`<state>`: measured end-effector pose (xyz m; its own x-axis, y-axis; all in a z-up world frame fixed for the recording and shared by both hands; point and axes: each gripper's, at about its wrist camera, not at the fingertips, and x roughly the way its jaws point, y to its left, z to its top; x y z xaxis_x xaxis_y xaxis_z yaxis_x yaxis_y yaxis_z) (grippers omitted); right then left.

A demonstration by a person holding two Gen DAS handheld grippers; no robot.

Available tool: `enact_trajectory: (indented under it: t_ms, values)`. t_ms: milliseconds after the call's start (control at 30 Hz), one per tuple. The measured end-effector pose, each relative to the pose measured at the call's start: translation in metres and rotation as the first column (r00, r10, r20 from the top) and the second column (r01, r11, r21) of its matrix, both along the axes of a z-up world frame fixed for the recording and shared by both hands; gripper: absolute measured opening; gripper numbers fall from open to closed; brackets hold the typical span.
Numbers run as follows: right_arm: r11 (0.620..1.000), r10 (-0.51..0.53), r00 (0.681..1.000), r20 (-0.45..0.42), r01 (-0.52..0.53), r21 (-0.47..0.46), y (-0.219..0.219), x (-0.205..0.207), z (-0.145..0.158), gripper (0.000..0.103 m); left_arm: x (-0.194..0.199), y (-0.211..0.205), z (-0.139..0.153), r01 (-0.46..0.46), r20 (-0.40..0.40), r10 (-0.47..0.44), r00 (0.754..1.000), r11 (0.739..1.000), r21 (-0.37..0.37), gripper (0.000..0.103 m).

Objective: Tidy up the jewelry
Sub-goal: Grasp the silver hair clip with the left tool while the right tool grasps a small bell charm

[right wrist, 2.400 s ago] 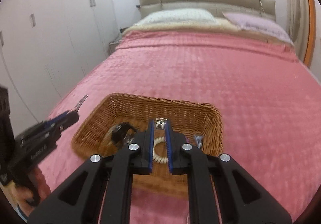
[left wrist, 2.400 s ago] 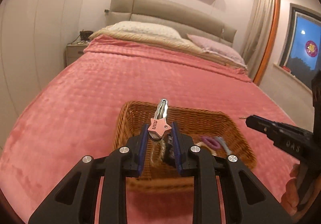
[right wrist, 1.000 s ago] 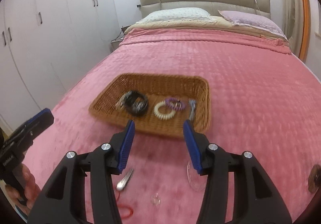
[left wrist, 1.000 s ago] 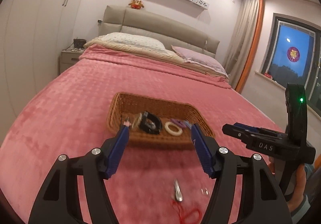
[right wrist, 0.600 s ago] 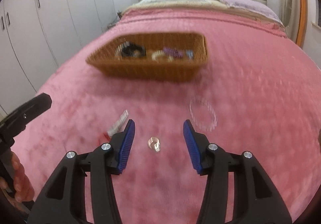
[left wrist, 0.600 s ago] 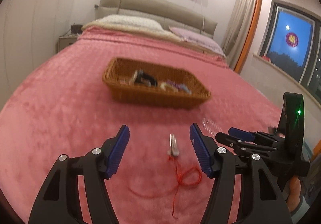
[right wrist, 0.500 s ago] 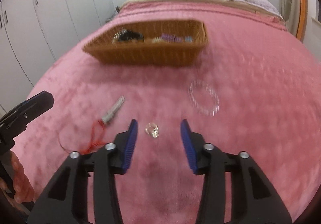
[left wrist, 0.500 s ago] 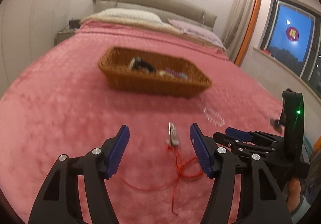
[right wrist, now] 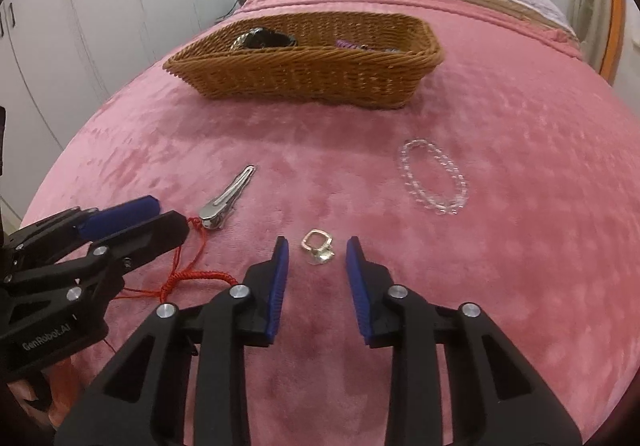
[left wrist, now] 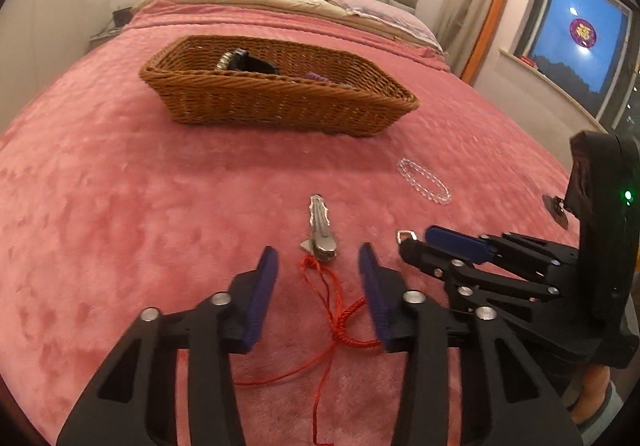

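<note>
Two tongs work over a bed [left wrist: 100,206] with a pink blanket. Loose on the blanket lie three pieces of jewelry: one silver hair clip [left wrist: 320,232] with a red cord [left wrist: 340,310] tied to its near end, one small ring [right wrist: 318,246], and one clear bead bracelet [right wrist: 434,176]. One wicker basket [left wrist: 280,102] stands farther up the bed, well apart from the loose pieces; in it a dark watch [left wrist: 244,62] and something purple [left wrist: 318,77] show above the rim, and the rest of its contents are hidden by the near wall.

The hair clip lies flat with its long axis running near to far in the left wrist view, the thin tip pointing toward the basket and the broad end nearest the left tongs [left wrist: 318,262]. The cord trails from that end toward the camera in loose loops. The bracelet lies as a flat oval to the right of the clip, its long axis slanting away toward the near right. The ring lies between clip and bracelet, tilted on its side.

The left tongs have just been closing and stand partly apart, their blue pads either side of the clip's broad end and the cord's knot, not pressing on either. The right tongs [right wrist: 316,246] have also just been closing; their pads flank the ring with a gap on each side, holding nothing.

The body of the left tongs carries the writing "GenRobot.AI", seen in the right wrist view.
</note>
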<state>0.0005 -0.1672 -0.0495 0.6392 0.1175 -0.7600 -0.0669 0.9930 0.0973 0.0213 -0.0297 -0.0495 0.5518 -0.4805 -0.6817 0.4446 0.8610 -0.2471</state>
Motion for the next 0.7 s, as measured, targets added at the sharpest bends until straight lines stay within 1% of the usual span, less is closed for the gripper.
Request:
enact_trajectory:
  t_ms: [33,67,133,267,400,467,500,533,667,700]
  values:
    - [1.000,0.005,1.000,-0.002,-0.005,-0.008,0.002,0.002,-0.001,0.014,0.001,-0.001,-0.001,0.006,-0.006,-0.006,1.000,1.000,0.003,0.037]
    - [1.000,0.003,1.000,-0.002,-0.003,-0.015,0.002,0.003,-0.001,0.011,0.002,-0.004,0.000,0.009,-0.010,-0.009,1.000,1.000,0.005,0.037]
    - [1.000,-0.001,1.000,-0.003,0.001,-0.018,0.002,0.006,-0.001,0.010,0.007,-0.007,0.000,0.013,-0.020,-0.013,1.000,1.000,0.004,0.037]
    - [1.000,-0.016,1.000,-0.002,0.016,0.011,-0.009,0.005,-0.002,0.010,0.018,-0.016,-0.003,0.031,-0.058,-0.031,0.998,0.999,0.010,0.037]
    - [0.999,-0.029,1.000,0.000,0.029,0.021,-0.016,0.004,-0.002,0.009,0.028,-0.031,-0.010,0.032,-0.085,-0.026,0.996,0.997,0.069,0.037]
    - [0.999,-0.029,1.000,0.001,0.029,0.024,-0.017,0.004,-0.002,0.009,0.031,-0.036,-0.012,0.019,-0.083,-0.011,0.996,0.996,0.092,0.033]
    - [0.999,-0.027,1.000,0.002,0.027,0.020,-0.016,0.004,-0.002,0.009,0.032,-0.037,-0.012,0.008,-0.078,0.000,0.997,0.994,0.109,0.025]
    - [1.000,-0.025,1.000,0.004,0.025,0.013,-0.015,0.004,-0.002,0.009,0.033,-0.038,-0.012,-0.001,-0.074,0.010,0.997,0.992,0.123,0.022]
    - [1.000,-0.018,1.000,0.017,0.018,-0.008,-0.011,0.002,-0.001,0.009,0.032,-0.036,-0.010,-0.012,-0.059,0.018,0.998,0.994,0.110,0.021]
    - [1.000,-0.019,1.000,0.021,0.020,-0.010,-0.011,0.001,0.000,0.009,0.030,-0.033,-0.009,-0.017,-0.052,0.022,0.998,0.995,0.095,0.021]
